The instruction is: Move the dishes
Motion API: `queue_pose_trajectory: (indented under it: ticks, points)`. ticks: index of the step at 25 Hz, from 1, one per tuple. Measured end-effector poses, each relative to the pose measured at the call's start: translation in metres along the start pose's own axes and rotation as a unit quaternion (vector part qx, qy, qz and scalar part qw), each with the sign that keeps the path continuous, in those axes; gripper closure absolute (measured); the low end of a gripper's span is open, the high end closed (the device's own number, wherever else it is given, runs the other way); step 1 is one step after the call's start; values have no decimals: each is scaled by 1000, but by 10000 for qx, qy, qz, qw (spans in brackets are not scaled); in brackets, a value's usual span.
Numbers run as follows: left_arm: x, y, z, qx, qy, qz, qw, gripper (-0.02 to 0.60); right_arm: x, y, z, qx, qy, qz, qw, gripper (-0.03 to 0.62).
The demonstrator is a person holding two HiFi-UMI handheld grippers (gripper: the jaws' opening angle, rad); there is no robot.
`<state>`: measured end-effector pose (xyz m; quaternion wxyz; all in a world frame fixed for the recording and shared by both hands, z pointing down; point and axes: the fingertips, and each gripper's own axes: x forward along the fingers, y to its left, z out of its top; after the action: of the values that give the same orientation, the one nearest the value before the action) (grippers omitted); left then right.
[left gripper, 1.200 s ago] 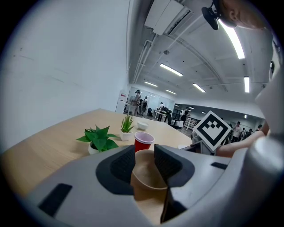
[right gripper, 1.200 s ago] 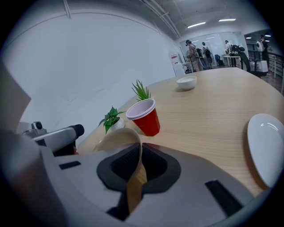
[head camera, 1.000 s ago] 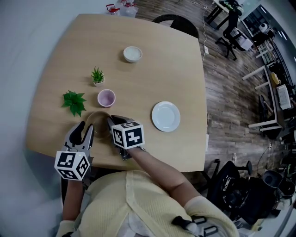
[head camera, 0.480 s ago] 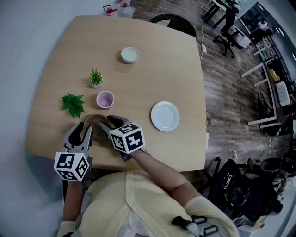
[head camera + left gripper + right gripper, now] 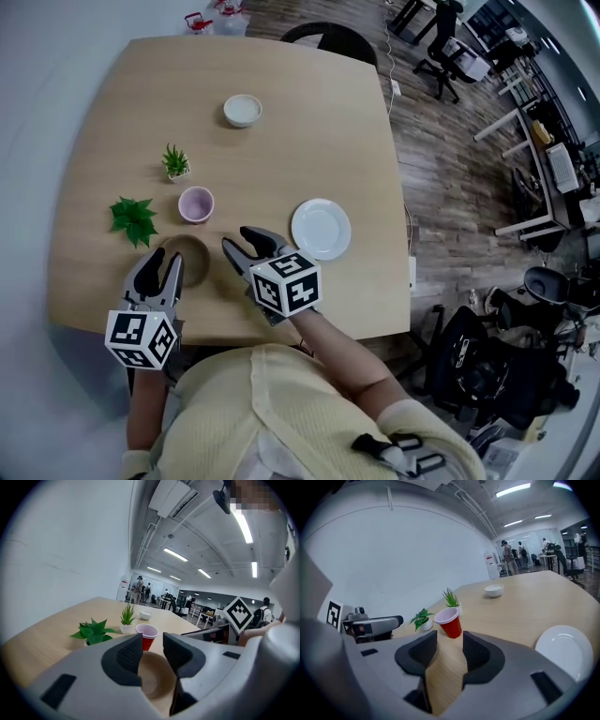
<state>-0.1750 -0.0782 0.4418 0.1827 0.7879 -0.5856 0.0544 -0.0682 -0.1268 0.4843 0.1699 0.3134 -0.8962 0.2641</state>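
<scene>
A brown wooden bowl (image 5: pixel 188 260) rests on the table (image 5: pixel 309 141) near its front edge. My left gripper (image 5: pixel 157 272) stands open just left of it, and in the left gripper view the bowl (image 5: pixel 152 679) shows in the gap between the jaws. My right gripper (image 5: pixel 246 246) is open and holds nothing, a little to the right of the bowl and apart from it. A white plate (image 5: pixel 321 229) lies right of the right gripper. A red cup (image 5: pixel 196 203) with a pale inside stands behind the brown bowl. A small white bowl (image 5: pixel 243 110) sits far back.
A leafy green plant (image 5: pixel 133 217) and a small spiky potted plant (image 5: pixel 175 161) stand left of the cup. A dark chair (image 5: pixel 328 37) is at the table's far side. Office chairs and desks fill the floor to the right.
My right gripper has drawn back to the right, from the brown bowl's rim toward the white plate. The bowl stays on the table. The left gripper has hardly moved.
</scene>
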Motion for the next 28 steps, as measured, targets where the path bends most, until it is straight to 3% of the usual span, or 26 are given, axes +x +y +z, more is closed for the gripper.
queue_pose_trajectory:
  ticks: [11,19,28]
  points:
    - [21,-39,0,183,133,-608,9979,440,-77,-81,4,474,-573,-1126,9909,424]
    - [36,-74,1,275,205,-1118,9931,440,-129,-147,-19,1007,-784,-2153,9682,424]
    - [46,-121,-9,386,393,-1726,9834,440,-159,-203,-62,1421,-501,-2950,9435,424]
